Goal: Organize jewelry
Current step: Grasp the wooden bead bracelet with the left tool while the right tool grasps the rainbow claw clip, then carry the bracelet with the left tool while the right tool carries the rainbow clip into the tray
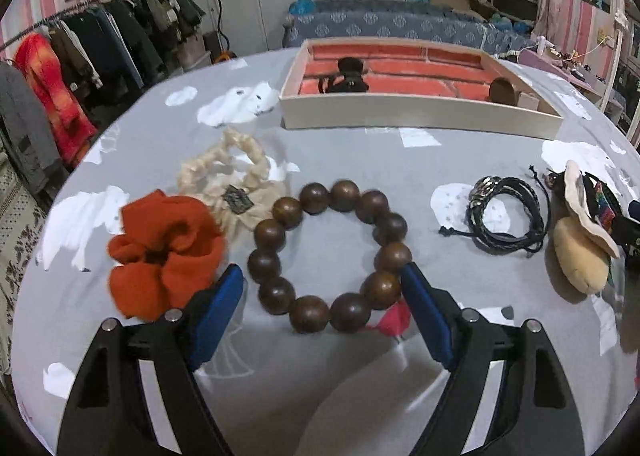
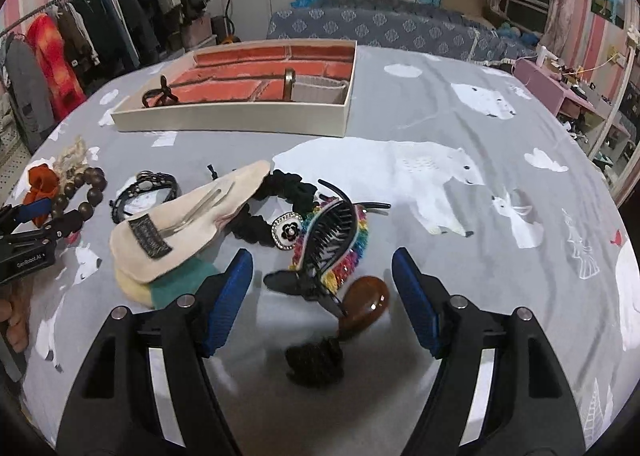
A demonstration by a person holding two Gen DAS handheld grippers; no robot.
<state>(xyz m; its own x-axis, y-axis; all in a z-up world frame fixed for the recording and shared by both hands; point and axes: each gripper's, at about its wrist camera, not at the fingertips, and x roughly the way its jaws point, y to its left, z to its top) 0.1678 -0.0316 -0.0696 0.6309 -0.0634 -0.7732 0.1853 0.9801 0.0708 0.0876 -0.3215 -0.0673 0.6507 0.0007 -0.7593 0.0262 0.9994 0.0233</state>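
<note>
A brown wooden bead bracelet [image 1: 328, 256] lies flat on the grey bedspread. My left gripper [image 1: 322, 276] is open, its blue pads either side of the bracelet's near half; whether the right pad touches a bead I cannot tell. My right gripper [image 2: 322, 256] is open over a pile: a black claw clip [image 2: 326, 240] on a rainbow woven piece [image 2: 352, 260], a brown oval clip [image 2: 366, 306] and a small black scrunchie [image 2: 316, 360]. The cream tray [image 1: 420, 115] with its orange lining stands at the far side. It holds a dark hair claw [image 1: 346, 75].
Left of the beads lie an orange scrunchie [image 1: 164, 256] and a cream one [image 1: 236, 179]. Black cord bracelets [image 1: 508, 215] and a cream plush clip [image 2: 188, 223] sit between the grippers. A black scrunchie with a flower charm [image 2: 287, 231] lies behind the pile. The left gripper [image 2: 28, 232] shows at the right wrist view's left edge.
</note>
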